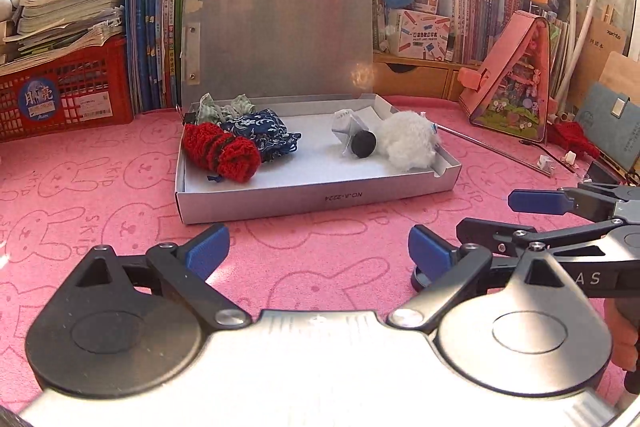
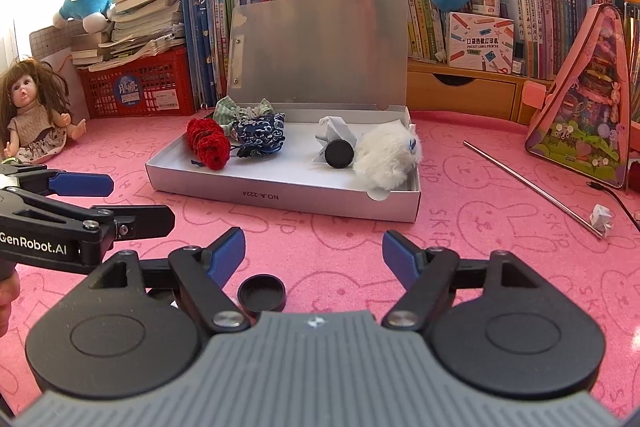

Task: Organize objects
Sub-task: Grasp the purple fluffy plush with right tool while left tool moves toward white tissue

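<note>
An open silver box [image 1: 312, 201] [image 2: 280, 193] stands on the pink mat with its lid up. It holds a red knitted piece [image 1: 220, 151] [image 2: 208, 143], a blue patterned pouch [image 1: 262, 131] [image 2: 260, 133], a green checked cloth [image 1: 224, 107], folded white paper [image 1: 348, 125], a black round cap [image 1: 363, 143] [image 2: 339, 154] and a white fluffy toy [image 1: 408, 141] [image 2: 386, 157]. A second black cap [image 2: 262, 297] lies on the mat between my right gripper's fingers. My left gripper [image 1: 318, 255] is open and empty in front of the box. My right gripper [image 2: 314, 255] is open.
A doll [image 2: 34, 107] sits at the left. A red crate [image 1: 60, 95] with books, a row of books and plush toys line the back. A pink triangular case [image 2: 588, 119], a metal rod [image 2: 532, 183] and a small white paper piece [image 2: 602, 217] lie at the right.
</note>
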